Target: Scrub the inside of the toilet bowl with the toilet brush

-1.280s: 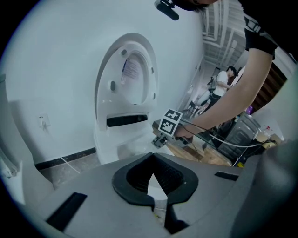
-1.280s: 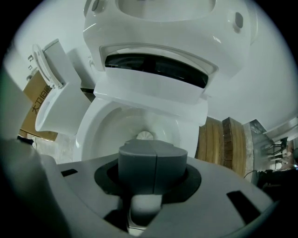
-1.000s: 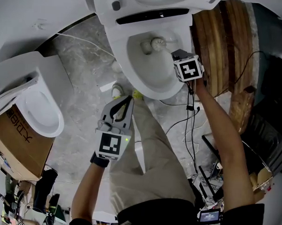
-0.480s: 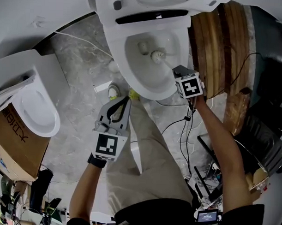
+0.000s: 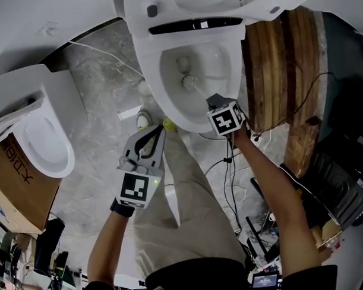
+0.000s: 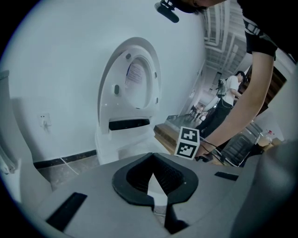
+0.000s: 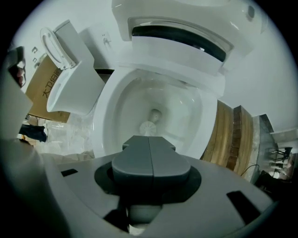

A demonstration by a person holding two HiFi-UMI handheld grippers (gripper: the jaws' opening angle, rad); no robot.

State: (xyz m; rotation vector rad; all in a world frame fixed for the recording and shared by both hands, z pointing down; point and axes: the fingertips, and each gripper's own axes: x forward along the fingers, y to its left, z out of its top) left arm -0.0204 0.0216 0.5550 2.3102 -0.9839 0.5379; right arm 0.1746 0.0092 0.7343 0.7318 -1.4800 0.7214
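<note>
Leave the left gripper (image 5: 158,133) idle, pinched shut on nothing, above the floor (image 5: 105,127) just short of the toilet bowl (image 5: 155,87). Keep the brush (image 5: 188,82) head low against the bowl wall beside the drain (image 5: 183,63), sweeping in rings, with the right gripper (image 7: 149,142) clenched on its handle. Mind the near rim; ample room inside, little rightward by the wooden planks (image 5: 279,61).

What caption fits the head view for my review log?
Right gripper clamps the white round-headed toilet brush inside the white ceramic toilet bowl; left gripper hangs shut and empty nearby.
</note>
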